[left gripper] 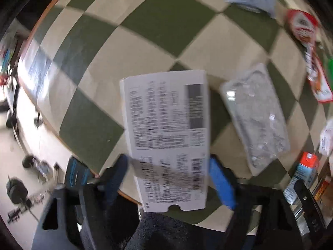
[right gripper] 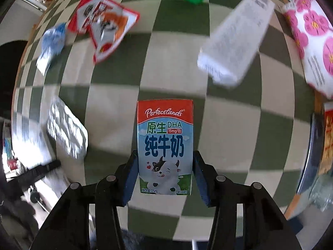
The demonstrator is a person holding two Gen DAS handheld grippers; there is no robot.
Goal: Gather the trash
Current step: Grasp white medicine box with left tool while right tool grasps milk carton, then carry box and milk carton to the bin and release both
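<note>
Right gripper (right gripper: 165, 175) pinching a small milk carton (right gripper: 165, 145) above the checkered tablecloth (right gripper: 239, 125). Left gripper (left gripper: 169, 179), jaws half spread, its pads against the sides of a white printed box (left gripper: 166, 129).

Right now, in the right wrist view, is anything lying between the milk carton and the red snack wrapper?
No. In the right wrist view only bare checkered tablecloth lies between the milk carton and the red snack wrapper.

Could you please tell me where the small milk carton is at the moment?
In the right wrist view the milk carton sits centre frame, clamped between the right gripper pads above the checked tablecloth.
</note>
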